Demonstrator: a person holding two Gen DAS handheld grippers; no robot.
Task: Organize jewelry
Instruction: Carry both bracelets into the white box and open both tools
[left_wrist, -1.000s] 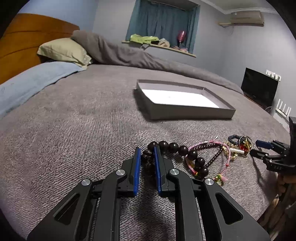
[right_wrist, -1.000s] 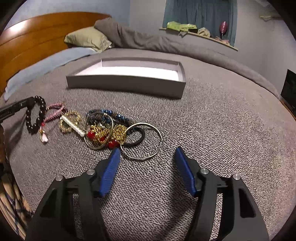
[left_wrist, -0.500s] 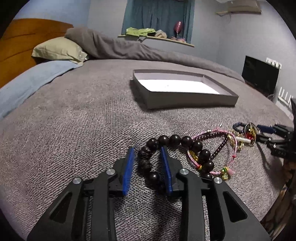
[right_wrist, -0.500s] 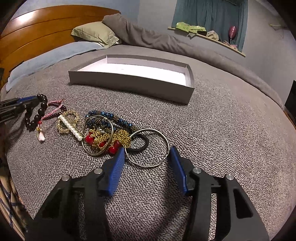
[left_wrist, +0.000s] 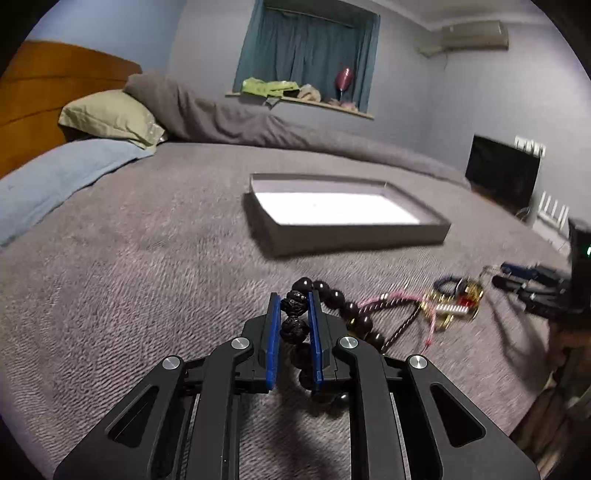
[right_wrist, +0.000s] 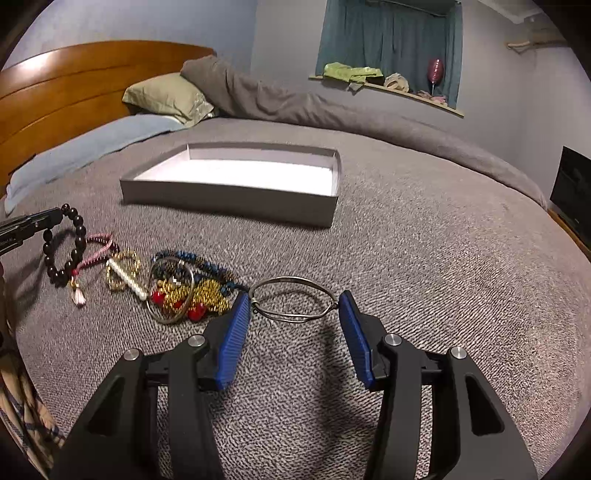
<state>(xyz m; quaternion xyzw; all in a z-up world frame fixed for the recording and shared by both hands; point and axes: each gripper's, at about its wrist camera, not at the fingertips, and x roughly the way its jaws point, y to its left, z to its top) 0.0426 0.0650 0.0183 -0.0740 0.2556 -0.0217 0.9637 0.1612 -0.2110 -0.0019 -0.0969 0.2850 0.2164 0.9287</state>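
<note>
On the grey bedspread (right_wrist: 424, 258), near the foot of the bed, the left gripper (left_wrist: 294, 308) is closing, its blue pads pinching the dark bead bracelet (left_wrist: 295, 325) again after standing wider around it half a second ago; the first beads are now raised off the cloth between the pads while the rest of the loop trails to the right. The right gripper (right_wrist: 293, 306) has moved in from behind the thin silver bangle (right_wrist: 293, 299) and now holds it across its width, one pad on each side, with the bangle lifted clear so that its shadow falls on the cloth beneath. The right wrist view alone shows the remaining heap laid out: a pink cord bracelet (right_wrist: 98, 251), a white bead bar (right_wrist: 127, 278) on a gold piece, a second ring (right_wrist: 171, 291) over gold chain with red beads, and blue beads (right_wrist: 192, 258) behind. The left wrist view shows the same heap only as a blurred smear beside the other gripper. Both views show the shallow grey box (right_wrist: 236, 201) beyond the jewelry, its white floor bare. The lower part of the bead bracelet is hidden under the left gripper's body, and at the right view's left edge that gripper is cut off.
</note>
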